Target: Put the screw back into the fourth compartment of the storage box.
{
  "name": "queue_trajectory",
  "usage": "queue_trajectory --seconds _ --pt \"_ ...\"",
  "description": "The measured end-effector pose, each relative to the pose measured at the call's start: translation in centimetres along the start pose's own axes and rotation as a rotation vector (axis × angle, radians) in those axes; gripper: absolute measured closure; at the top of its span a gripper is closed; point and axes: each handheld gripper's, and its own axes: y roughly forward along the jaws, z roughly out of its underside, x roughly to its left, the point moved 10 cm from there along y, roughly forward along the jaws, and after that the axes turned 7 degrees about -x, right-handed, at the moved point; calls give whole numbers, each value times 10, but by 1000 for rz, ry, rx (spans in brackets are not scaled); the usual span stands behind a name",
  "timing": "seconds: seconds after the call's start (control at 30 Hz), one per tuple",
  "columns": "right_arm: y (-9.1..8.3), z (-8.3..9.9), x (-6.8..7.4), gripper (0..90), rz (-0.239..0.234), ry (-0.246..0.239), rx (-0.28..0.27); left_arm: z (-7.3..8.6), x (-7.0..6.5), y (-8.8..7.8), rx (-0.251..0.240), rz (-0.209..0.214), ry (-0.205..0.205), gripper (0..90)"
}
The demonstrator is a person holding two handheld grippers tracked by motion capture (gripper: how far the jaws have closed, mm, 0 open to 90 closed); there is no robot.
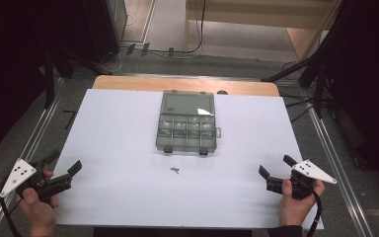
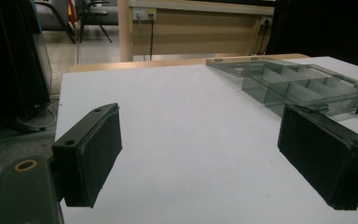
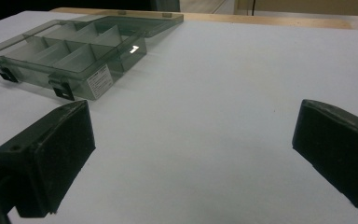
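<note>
The clear compartment box (image 1: 186, 122) sits open in the middle of the white sheet (image 1: 123, 128), toward the far side, its lid laid flat behind it with the lid's far rim just short of the bare wooden table edge (image 1: 128, 82). That box is the landmark here.

Just in front of the box, near its two dark front latches, a tiny dark screw-like piece (image 1: 175, 170) lies alone on the sheet; what exactly it is cannot be told at this size.

Well out to the box's near left, the left gripper (image 1: 63, 166) hovers over the sheet's left border, held in a hand (image 1: 38, 205). Its jaws are spread wide, nothing between them; in the left gripper view the box (image 2: 303, 84) lies ahead and to the right, with bare white sheet in the gap.

Well out to the box's near right, the right gripper (image 1: 275, 167) mirrors it, close to the sheet's right border, held in the other hand (image 1: 296, 200). Jaws wide apart too, gripping nothing; in the right gripper view the box (image 3: 74, 51) lies ahead and to the left.

Between each gripper and the box lies a broad stretch of bare sheet. The sheet's near edge runs just below both hands.
</note>
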Motion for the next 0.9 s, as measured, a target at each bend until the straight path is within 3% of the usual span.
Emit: queue_trajectory --seconds 0.4,0.73,0.9 --pt "6 -1 9 2 -7 -10 19 2 1 1 3 -1 -14 137" --pt "14 -15 29 5 -54 -23 27 1 0 1 -1 5 -20 137" --pt "23 -23 44 7 -89 -55 45 1 -2 2 4 9 -12 137"
